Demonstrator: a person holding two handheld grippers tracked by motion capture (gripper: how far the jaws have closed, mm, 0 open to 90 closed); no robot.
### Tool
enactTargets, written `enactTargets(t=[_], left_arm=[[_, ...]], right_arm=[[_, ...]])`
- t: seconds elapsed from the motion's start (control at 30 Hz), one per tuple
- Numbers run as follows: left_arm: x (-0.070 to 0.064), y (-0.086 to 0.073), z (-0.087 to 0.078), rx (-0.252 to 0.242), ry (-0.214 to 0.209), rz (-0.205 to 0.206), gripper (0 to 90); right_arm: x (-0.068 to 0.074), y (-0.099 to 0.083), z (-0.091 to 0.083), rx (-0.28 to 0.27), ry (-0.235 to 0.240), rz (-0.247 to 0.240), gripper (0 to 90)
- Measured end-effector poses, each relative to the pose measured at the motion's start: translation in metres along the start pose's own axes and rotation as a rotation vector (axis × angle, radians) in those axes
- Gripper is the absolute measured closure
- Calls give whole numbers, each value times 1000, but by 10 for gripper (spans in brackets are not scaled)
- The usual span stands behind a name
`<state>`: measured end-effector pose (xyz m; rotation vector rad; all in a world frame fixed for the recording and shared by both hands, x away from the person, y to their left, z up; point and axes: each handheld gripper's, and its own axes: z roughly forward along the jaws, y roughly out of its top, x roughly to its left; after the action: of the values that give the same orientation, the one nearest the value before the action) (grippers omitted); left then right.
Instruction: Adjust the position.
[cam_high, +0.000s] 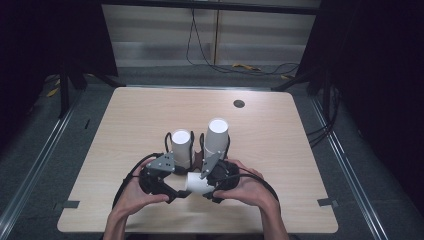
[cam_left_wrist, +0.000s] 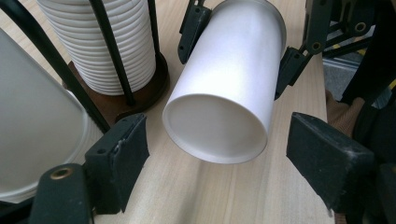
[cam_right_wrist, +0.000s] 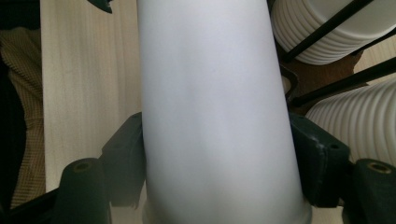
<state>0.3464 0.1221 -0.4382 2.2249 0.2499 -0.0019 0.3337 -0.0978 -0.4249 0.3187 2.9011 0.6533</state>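
Paper cup (cam_left_wrist: 224, 88) lying sideways, low over table (cam_high: 280, 150), clamped in right gripper (cam_high: 212, 182); left gripper (cam_left_wrist: 219, 158) spread wide at cup mouth, likely for handover; two cup stacks (cam_high: 181, 145) in holders just behind

The white cup (cam_left_wrist: 224, 93) looks like smooth matt paper with a thin rolled rim. The stacked cups (cam_left_wrist: 100, 42) beside it show fine ribbed edges, also matt white. Their holder has a dark brown wooden base (cam_left_wrist: 140, 95) and thin black rods (cam_left_wrist: 112, 51) with a slight sheen. The table (cam_high: 280, 150) is pale wood-grain laminate, smooth and lightly glossy. The left gripper (cam_left_wrist: 217, 154) has black pads (cam_left_wrist: 123, 149) that look rubbery, dull and scuffed at the edges.
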Motion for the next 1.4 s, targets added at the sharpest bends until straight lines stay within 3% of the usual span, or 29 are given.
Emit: enactTargets(t=[0.3, 0.43, 0.7, 0.93, 1.4], left_arm=[[4, 0, 4, 36, 1, -3, 210], [6, 1, 10, 60, -23, -7, 207], [5, 4, 16, 96, -38, 19, 248], [7, 5, 18, 116, -64, 42, 306], [7, 3, 24, 104, -109, 44, 308]], right_arm=[[-2, 7, 3, 44, 10, -35, 290], [-2, 9, 4, 55, 9, -43, 291], [-2, 15, 7, 83, 11, -58, 291], [-1, 17, 7, 75, 21, -84, 291], [1, 17, 8, 51, 56, -85, 290]])
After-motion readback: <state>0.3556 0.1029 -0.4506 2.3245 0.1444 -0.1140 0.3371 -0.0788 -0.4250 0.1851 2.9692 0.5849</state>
